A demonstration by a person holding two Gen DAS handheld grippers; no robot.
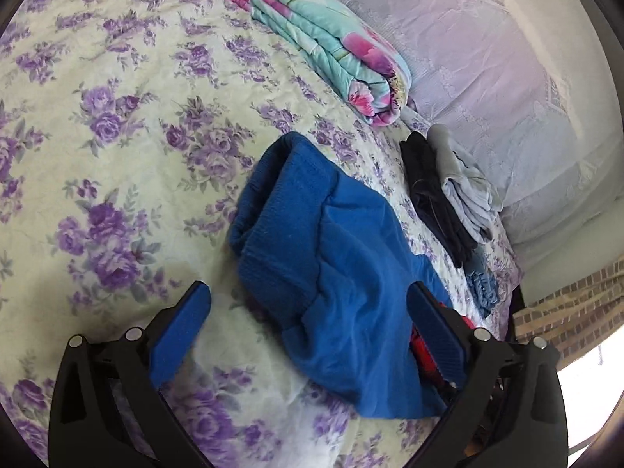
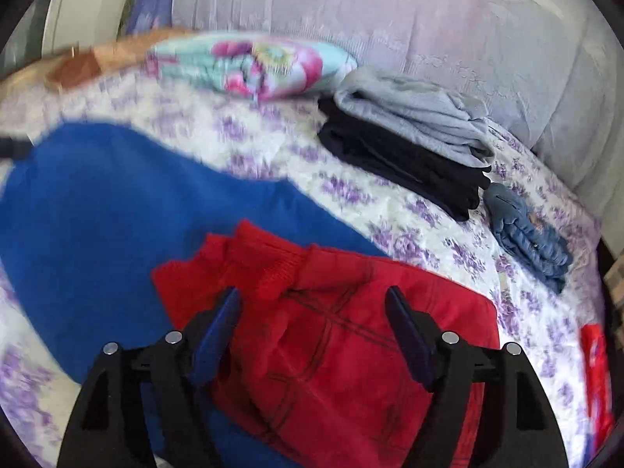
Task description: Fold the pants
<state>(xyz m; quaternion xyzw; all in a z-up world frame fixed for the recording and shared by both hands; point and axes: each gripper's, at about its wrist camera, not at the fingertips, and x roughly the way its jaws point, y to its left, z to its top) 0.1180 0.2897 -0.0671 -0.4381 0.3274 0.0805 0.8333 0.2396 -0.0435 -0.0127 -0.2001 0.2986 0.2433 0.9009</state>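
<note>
Blue knit-cuffed pants [image 1: 335, 273] lie bunched on the floral-quilted bed [image 1: 117, 156], half under a red garment [image 2: 351, 331], unfolded by my reckoning, while my left tongs [image 1: 310, 312] and right tongs [image 2: 312, 323] gape empty beside folded grey and black clothes [image 2: 409, 136].
</note>
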